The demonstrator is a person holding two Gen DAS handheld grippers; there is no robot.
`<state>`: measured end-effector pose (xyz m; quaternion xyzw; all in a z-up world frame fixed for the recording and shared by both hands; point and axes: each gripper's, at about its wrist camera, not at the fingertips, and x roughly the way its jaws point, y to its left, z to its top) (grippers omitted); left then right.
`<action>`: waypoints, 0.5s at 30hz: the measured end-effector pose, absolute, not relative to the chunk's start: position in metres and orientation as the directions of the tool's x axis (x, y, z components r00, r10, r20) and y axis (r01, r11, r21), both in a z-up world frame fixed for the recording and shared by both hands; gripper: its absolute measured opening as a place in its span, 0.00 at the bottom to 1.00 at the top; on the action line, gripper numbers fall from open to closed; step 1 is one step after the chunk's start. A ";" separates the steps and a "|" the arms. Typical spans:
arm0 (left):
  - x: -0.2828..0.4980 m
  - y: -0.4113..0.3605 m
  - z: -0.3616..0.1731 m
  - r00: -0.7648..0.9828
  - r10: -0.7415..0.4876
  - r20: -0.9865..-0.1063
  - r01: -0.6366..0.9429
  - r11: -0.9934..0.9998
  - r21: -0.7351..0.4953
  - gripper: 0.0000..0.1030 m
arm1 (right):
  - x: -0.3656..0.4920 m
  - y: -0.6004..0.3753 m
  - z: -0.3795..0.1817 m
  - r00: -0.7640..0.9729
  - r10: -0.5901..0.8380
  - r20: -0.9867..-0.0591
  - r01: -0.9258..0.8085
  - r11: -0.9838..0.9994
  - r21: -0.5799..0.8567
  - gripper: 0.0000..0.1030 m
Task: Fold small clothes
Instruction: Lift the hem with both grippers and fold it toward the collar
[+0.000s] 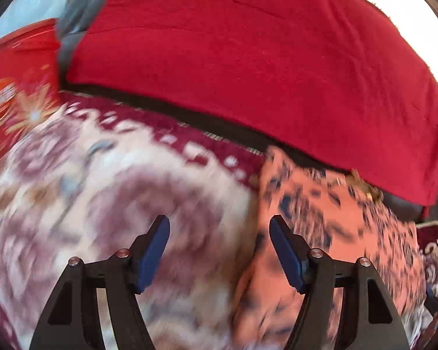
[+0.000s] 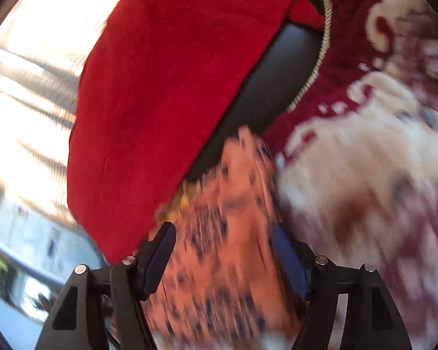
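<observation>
Both views motion-blurred. Left tool (image 1: 220, 227) spread wide w/ nothing between its blue pads, over the maroon-and-cream patterned rug (image 1: 102, 180). Salmon-orange dark-speckled small garment (image 1: 330, 221) lies on the rug at 4 o'clock, its far edge near the thick red fleece blanket (image 1: 262, 67) at 12. Right tool (image 2: 223, 233) also spread, garment (image 2: 227, 233) seen between its fingers, contact unclear; blanket (image 2: 166, 93) at 11, rug (image 2: 365, 157) at 2

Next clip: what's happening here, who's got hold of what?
A person holds a gripper in each hand over an orange patterned garment lying on a maroon-and-cream blanket, beside a red cloth. The left gripper and the right gripper both have their jaws open, holding nothing. Both views are motion-blurred.
</observation>
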<state>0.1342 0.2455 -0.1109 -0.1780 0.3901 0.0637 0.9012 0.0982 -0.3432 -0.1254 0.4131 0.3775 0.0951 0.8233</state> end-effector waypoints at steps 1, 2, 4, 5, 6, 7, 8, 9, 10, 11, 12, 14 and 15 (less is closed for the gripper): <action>0.111 0.245 -0.114 0.700 -0.035 -0.713 -0.253 0.922 -0.293 0.70 | 0.079 -0.338 -0.128 0.691 0.477 -0.543 0.148 0.641 0.753 0.71; 0.099 0.243 -0.116 0.697 -0.055 -0.715 -0.246 0.918 -0.310 0.70 | 0.063 -0.331 -0.133 0.678 0.480 -0.557 0.156 0.646 0.747 0.71; 0.080 0.236 -0.123 0.691 -0.126 -0.712 -0.227 0.898 -0.378 0.72 | 0.051 -0.321 -0.146 0.647 0.511 -0.566 0.175 0.623 0.762 0.71; 0.076 0.227 -0.130 0.677 -0.162 -0.717 -0.227 0.882 -0.414 0.75 | 0.054 -0.313 -0.154 0.632 0.537 -0.559 0.184 0.597 0.781 0.71; 0.081 0.220 -0.135 0.665 -0.186 -0.723 -0.224 0.874 -0.431 0.78 | 0.058 -0.308 -0.156 0.629 0.538 -0.561 0.186 0.597 0.780 0.71; 0.087 0.210 -0.141 0.654 -0.195 -0.731 -0.225 0.873 -0.434 0.79 | 0.068 -0.300 -0.155 0.632 0.528 -0.567 0.187 0.606 0.773 0.71; 0.095 0.203 -0.147 0.639 -0.181 -0.748 -0.242 0.875 -0.419 0.79 | 0.076 -0.296 -0.156 0.634 0.532 -0.561 0.187 0.598 0.779 0.71; 0.104 0.196 -0.152 0.620 -0.159 -0.768 -0.273 0.875 -0.401 0.79 | 0.092 -0.289 -0.158 0.630 0.541 -0.556 0.208 0.573 0.793 0.71; 0.114 0.194 -0.158 0.605 -0.148 -0.783 -0.297 0.870 -0.393 0.81 | 0.103 -0.286 -0.163 0.631 0.532 -0.564 0.232 0.564 0.792 0.71; 0.125 0.192 -0.162 0.591 -0.133 -0.796 -0.330 0.861 -0.388 0.83 | 0.110 -0.284 -0.166 0.631 0.524 -0.572 0.259 0.553 0.792 0.71; 0.131 0.191 -0.160 0.597 -0.110 -0.795 -0.365 0.845 -0.390 0.84 | 0.118 -0.284 -0.168 0.633 0.520 -0.574 0.286 0.532 0.797 0.71; 0.145 0.189 -0.153 0.585 -0.144 -0.799 -0.350 0.843 -0.408 0.34 | 0.135 -0.284 -0.168 0.653 0.509 -0.561 0.305 0.501 0.810 0.51; 0.151 0.190 -0.150 0.556 -0.159 -0.816 -0.349 0.846 -0.403 0.21 | 0.134 -0.282 -0.170 0.642 0.511 -0.572 0.307 0.512 0.802 0.12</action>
